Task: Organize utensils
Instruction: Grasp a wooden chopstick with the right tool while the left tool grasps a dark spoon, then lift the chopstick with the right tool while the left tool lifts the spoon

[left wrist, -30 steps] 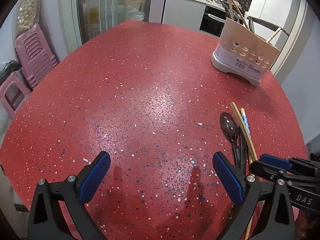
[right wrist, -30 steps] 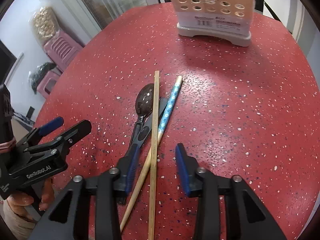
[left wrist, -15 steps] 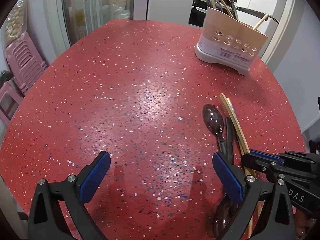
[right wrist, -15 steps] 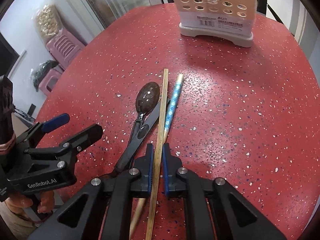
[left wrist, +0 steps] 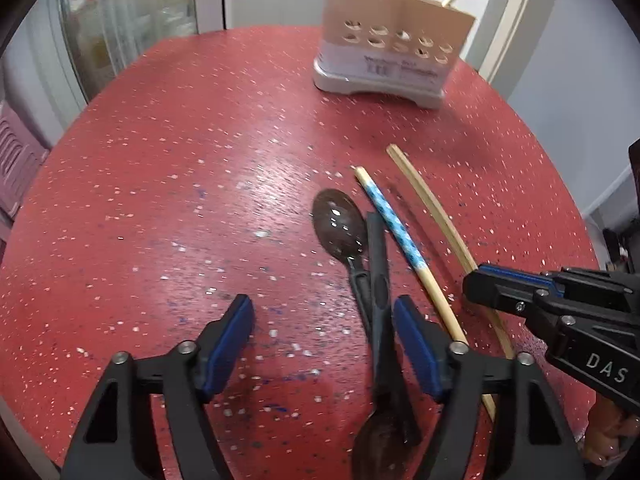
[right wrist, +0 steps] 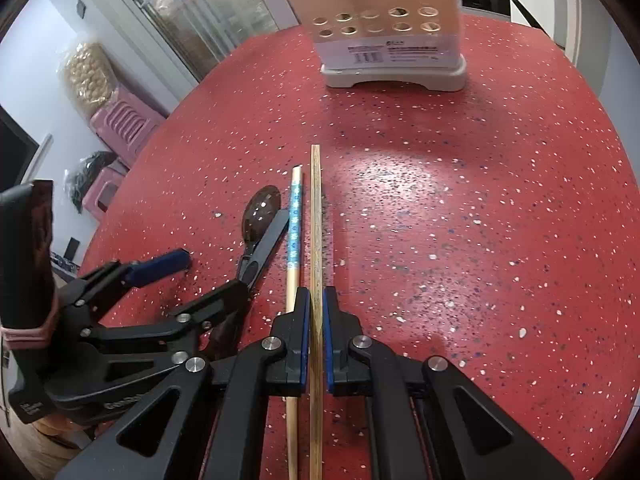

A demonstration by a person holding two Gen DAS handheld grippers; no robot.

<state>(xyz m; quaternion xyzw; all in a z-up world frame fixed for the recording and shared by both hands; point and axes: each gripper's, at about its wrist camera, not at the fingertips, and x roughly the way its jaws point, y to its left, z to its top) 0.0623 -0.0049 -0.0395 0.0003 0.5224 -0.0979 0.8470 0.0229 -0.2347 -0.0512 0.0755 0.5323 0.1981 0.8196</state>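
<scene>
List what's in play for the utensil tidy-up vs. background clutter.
In play:
- plain wooden chopstick, clamped in right claw
- blue-patterned chopstick
- two dark spoons, handles between left claw fingers
- utensil holder

Just lying about:
- pink stools
- bagged goods

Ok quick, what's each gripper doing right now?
Left gripper: open, just been closing, black utensil handles between its jaws, not gripped.
Right gripper: shut on the plain wooden chopstick.
</scene>
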